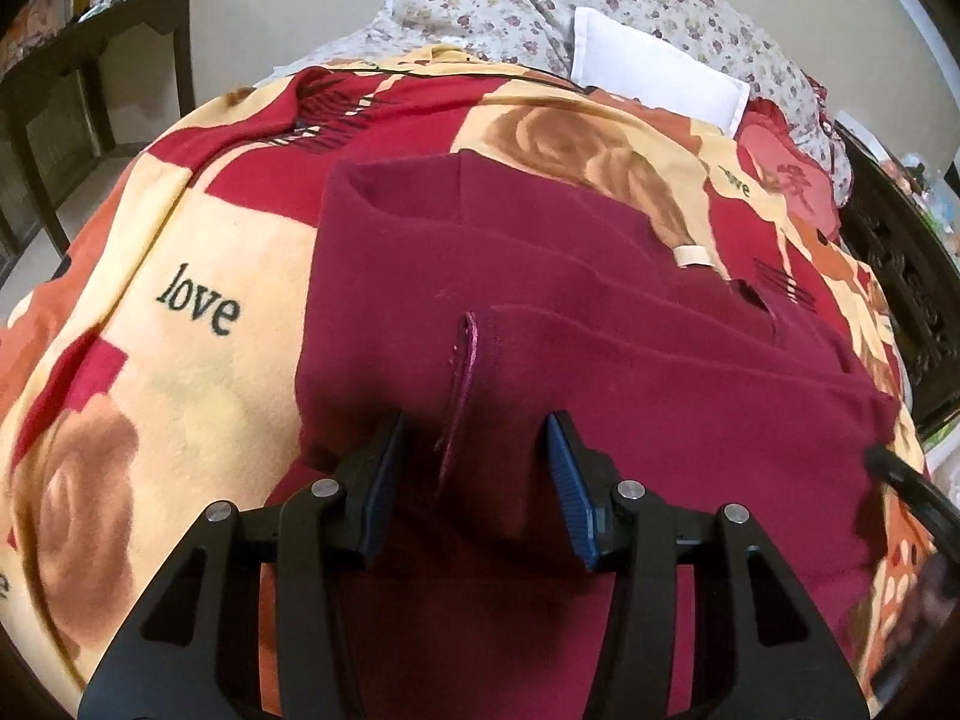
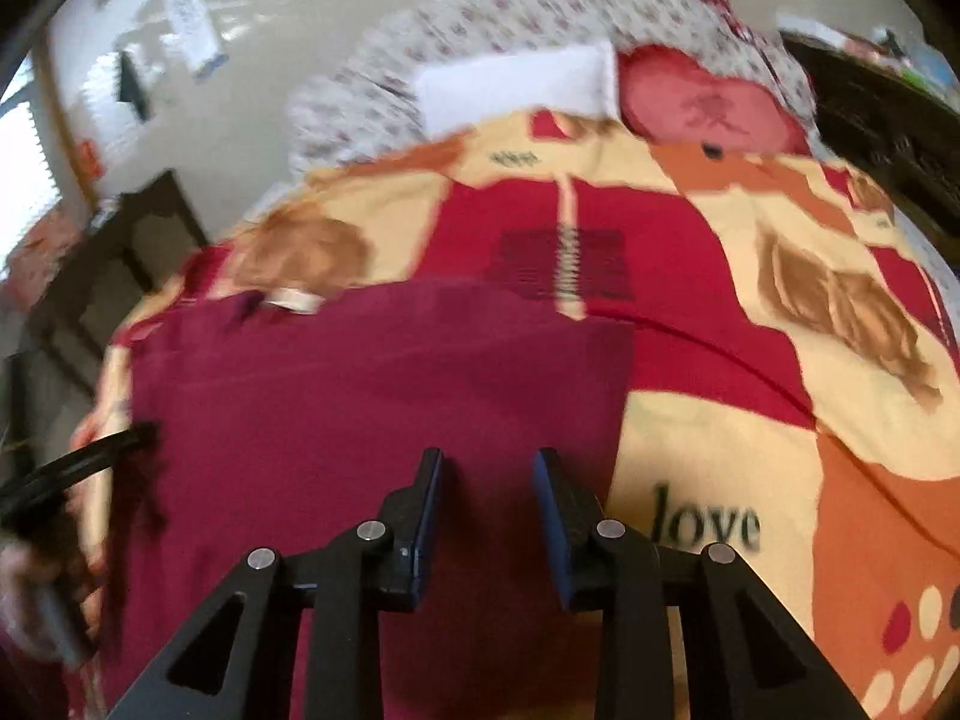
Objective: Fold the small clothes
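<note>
between my left tongs the jaws stand apart, pressing on nothing, a loose seam strip of the maroon garment lying in the gap. my right tongs are narrower, also empty, hovering over the cloth near its right edge. the garment lies spread on the patterned blanket, its far edge folded, a white tag at the rim. bare blanket runs on either side; pillows lie beyond, dark furniture well off.
</note>
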Action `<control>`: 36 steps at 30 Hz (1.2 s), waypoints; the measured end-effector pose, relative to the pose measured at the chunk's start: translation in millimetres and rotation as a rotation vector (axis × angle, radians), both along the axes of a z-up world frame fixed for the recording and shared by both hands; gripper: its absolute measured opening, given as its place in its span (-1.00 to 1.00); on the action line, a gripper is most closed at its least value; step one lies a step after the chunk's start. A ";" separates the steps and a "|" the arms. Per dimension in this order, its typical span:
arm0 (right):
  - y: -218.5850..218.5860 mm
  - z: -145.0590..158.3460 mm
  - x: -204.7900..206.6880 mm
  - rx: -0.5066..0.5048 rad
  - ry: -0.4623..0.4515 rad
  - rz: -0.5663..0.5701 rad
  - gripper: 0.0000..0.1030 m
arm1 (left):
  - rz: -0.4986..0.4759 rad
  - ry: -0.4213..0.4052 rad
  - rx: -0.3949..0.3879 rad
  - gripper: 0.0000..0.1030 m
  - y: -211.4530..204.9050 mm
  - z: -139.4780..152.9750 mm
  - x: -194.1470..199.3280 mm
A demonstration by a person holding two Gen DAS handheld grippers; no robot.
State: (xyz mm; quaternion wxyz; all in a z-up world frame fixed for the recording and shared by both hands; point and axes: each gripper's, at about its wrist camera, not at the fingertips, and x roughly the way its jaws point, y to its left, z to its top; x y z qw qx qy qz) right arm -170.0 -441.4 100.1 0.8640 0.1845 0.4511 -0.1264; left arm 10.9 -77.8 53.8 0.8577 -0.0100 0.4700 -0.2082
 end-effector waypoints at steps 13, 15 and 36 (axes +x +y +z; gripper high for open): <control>21.8 -13.9 -46.3 -0.037 0.109 0.028 -0.12 | 0.006 0.045 0.006 -0.09 52.2 11.8 -59.9; 20.8 3.5 -63.0 0.040 0.044 -0.011 -0.12 | -0.004 0.044 -0.006 -0.09 60.0 15.5 -76.8; 101.3 25.8 -238.4 0.120 0.035 0.058 -0.04 | -0.105 0.105 0.034 -0.09 91.6 0.8 -174.5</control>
